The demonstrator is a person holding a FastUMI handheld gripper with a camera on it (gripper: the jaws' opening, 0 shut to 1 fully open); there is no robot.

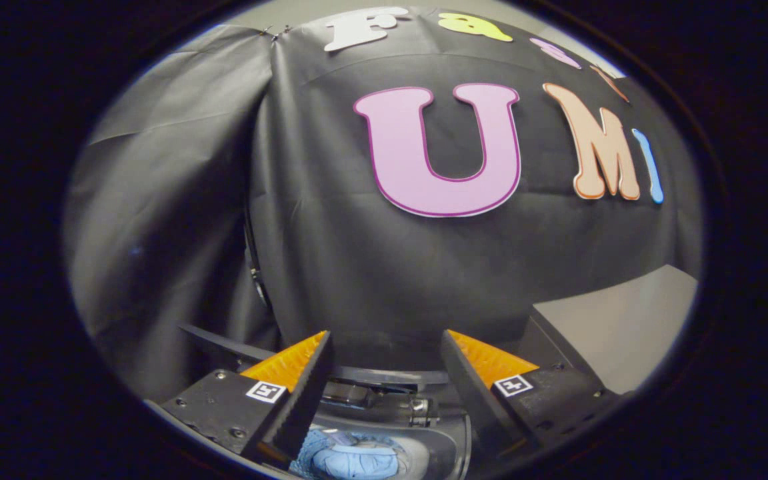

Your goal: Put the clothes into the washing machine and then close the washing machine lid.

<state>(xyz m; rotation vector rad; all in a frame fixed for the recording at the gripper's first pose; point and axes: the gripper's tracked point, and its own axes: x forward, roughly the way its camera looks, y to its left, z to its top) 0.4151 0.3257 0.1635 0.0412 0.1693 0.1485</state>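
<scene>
Tongs [384, 353]: spread, holding nothing.
Clothes [351, 457]: blue, low between the fingers, inside the washer [447, 450].
Lid [371, 375]: dark rim just ahead, raised.

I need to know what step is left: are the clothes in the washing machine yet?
In. Blue clothes lie inside the washing machine opening, below the open gripper.

No readable text shows; small square black-and-white marker tags [266, 391] sit on the gripper's [384, 373] parted fingers.
</scene>
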